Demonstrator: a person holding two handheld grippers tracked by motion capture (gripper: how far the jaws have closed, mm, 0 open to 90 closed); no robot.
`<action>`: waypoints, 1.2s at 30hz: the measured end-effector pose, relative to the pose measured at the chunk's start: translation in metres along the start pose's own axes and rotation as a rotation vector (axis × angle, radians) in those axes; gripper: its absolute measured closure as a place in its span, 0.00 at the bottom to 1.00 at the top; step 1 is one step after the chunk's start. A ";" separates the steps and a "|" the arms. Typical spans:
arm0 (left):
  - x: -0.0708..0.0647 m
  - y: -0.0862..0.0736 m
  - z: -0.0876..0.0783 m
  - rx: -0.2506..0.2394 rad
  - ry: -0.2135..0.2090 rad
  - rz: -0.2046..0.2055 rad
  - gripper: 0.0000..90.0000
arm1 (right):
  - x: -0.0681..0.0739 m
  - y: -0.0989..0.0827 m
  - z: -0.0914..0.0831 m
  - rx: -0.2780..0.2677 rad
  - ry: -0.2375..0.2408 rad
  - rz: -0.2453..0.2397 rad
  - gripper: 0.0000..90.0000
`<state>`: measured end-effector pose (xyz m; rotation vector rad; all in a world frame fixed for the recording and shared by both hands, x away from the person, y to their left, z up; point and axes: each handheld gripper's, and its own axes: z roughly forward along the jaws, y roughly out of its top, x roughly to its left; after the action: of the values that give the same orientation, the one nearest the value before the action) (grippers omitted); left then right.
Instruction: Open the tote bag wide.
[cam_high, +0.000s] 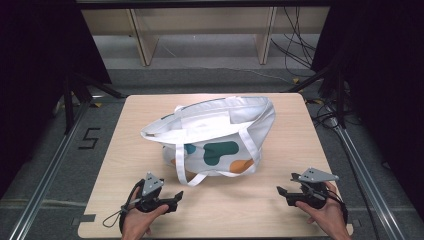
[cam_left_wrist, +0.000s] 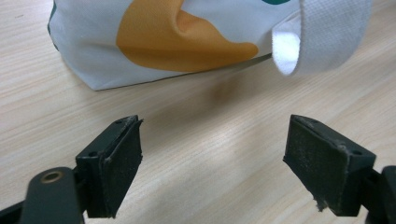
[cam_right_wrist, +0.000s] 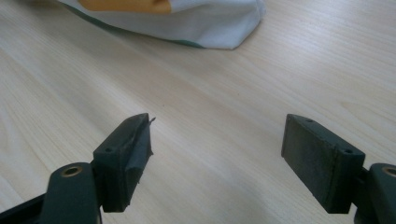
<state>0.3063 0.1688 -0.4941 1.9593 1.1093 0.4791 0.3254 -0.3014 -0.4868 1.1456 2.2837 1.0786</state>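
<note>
A white tote bag (cam_high: 215, 135) with teal and orange patches stands open-mouthed in the middle of the wooden table (cam_high: 300, 145); one strap (cam_high: 180, 167) loops down its front. My left gripper (cam_high: 175, 197) rests near the front left, open, nothing between its jaws, pointing right toward the bag. In the left gripper view the bag's orange patch (cam_left_wrist: 177, 37) and the strap loop (cam_left_wrist: 322, 37) lie just beyond the open gripper (cam_left_wrist: 212, 163). My right gripper (cam_high: 281, 192) sits at the front right, open and empty. In the right gripper view the gripper (cam_right_wrist: 217, 158) faces the bag's corner (cam_right_wrist: 205, 23).
Bare tabletop lies between the two grippers along the front edge. Dark curtains flank the table, with metal floor rails (cam_high: 45, 175) on both sides. Wooden furniture legs (cam_high: 145, 45) and loose cables (cam_high: 300, 40) are on the floor beyond the far edge.
</note>
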 end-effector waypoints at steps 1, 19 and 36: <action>0.000 0.000 0.000 0.001 0.000 0.001 0.20 | -0.001 0.000 0.001 -0.007 0.005 -0.010 0.28; 0.004 0.000 0.001 -0.014 -0.060 -0.113 0.28 | 0.000 0.011 -0.004 -0.021 0.010 0.018 0.20; 0.015 0.029 -0.026 -0.052 -0.116 -0.021 0.99 | -0.008 0.077 -0.029 -0.128 0.092 -0.089 0.99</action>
<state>0.3126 0.1853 -0.4560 1.9035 1.0331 0.3746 0.3527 -0.2921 -0.4091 0.9541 2.2737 1.2463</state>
